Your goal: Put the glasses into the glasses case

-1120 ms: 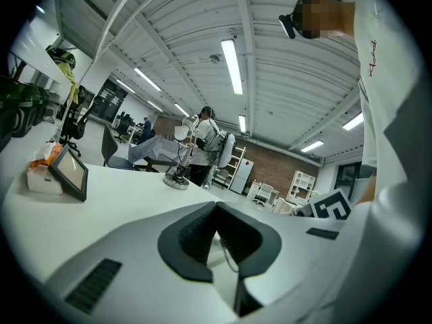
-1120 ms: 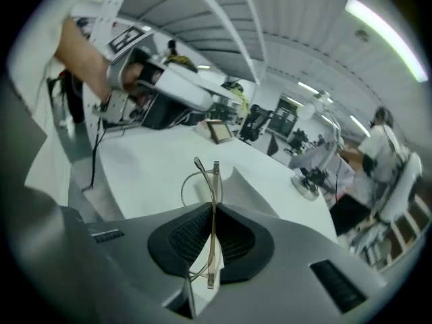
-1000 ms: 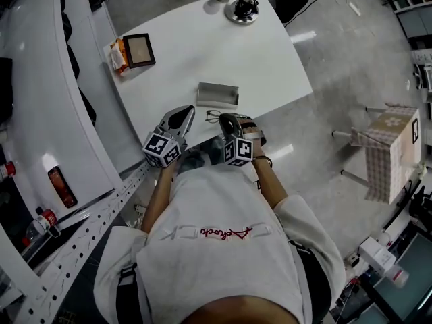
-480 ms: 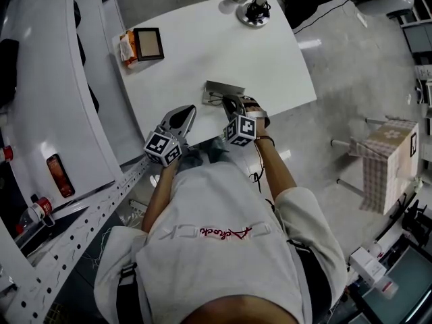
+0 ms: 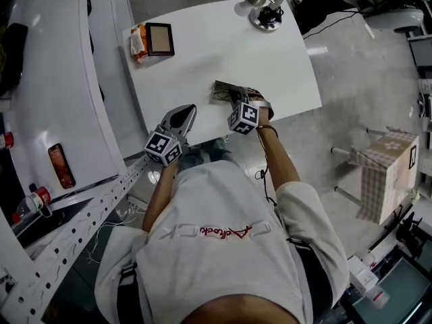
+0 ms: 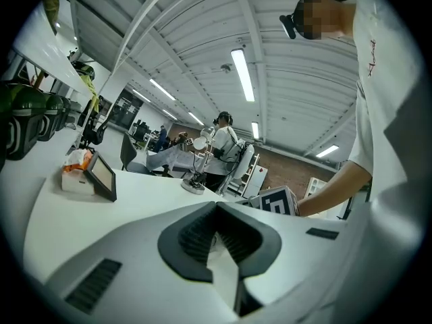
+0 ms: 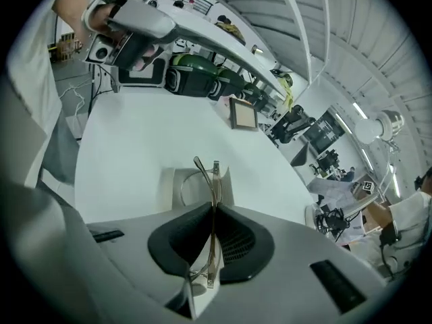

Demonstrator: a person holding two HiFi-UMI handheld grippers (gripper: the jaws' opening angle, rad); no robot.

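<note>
The thin metal-framed glasses stand on edge between the jaws of my right gripper, which is shut on them. Their arms reach out over the open grey glasses case lying on the white table. In the head view the right gripper hangs tilted down over the near edge of the case. My left gripper stays at the table's near edge, left of the case, shut with nothing in it. The left gripper view shows its jaw tips together.
A small framed screen and an orange-white pack stand at the table's far left. At the far right corner is a desk lamp. A long white curved bench runs along the left. Beyond the right table edge lies floor.
My right gripper has carried the glasses away from my body, from the table's near edge to over the case. The left gripper has barely shifted.
</note>
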